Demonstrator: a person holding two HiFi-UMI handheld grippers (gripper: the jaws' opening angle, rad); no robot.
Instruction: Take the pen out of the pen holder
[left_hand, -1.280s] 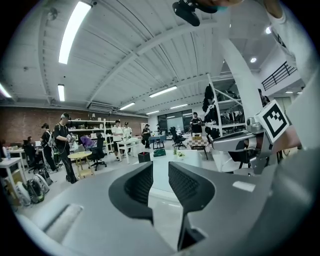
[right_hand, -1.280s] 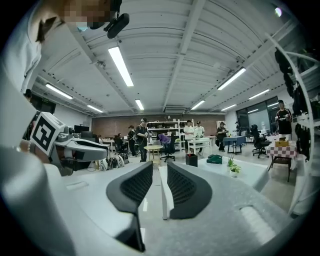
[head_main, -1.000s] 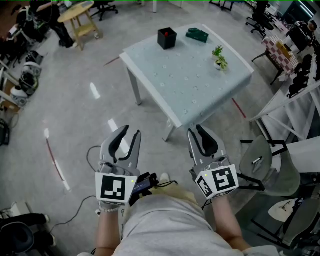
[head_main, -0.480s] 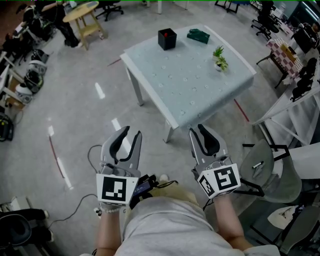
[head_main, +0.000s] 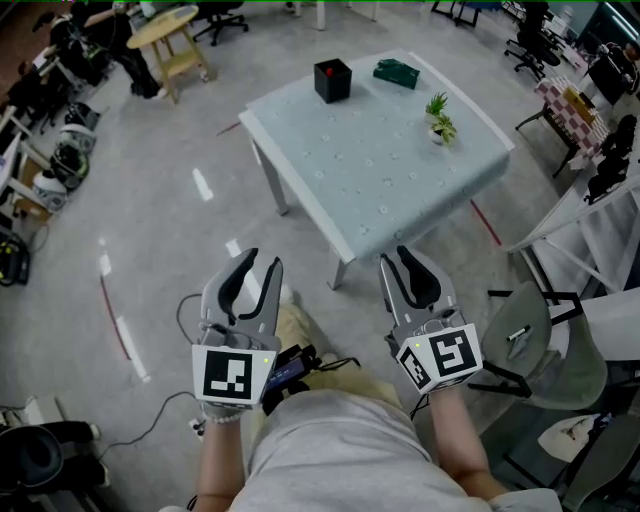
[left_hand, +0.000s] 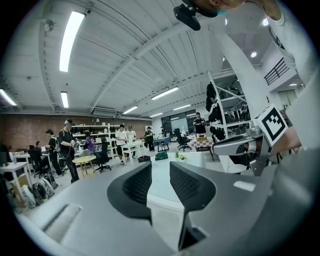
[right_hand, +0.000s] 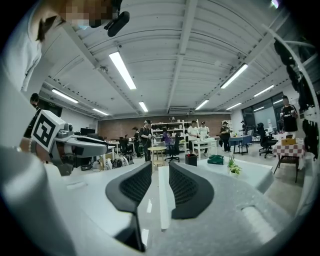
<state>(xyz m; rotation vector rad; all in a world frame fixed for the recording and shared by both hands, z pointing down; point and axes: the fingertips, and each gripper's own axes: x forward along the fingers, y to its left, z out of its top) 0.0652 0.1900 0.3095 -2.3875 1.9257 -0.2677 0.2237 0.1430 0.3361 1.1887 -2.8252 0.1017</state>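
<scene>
The approach was on. The bench (head_main: 400, 170) had slid a shade closer to both tools than a second before, and a leg (head_main: 300, 330) had swung forward between them, so the person was mid-stride.

The left tool (head_main: 258, 262) was held level with its jaws spread wide and nothing between them, only floor and the bench's near edge ahead. The right tool (head_main: 395, 258) matched it, wide and empty, pointing the same way.

The pen holder (head_main: 333, 79), a black cube, stood well ahead of the tools on the far side of the bench, roughly on the line between them. A speck of red showed at its top, most likely the pen (head_main: 331, 69), not yet lifted out. A green object (head_main: 396, 71) lay just right of the holder, and a small potted plant (head_main: 440, 118) stood ahead of the right tool.

By my reading, no grasp had begun. The gap was closing, but neither tool could reach yet.
</scene>
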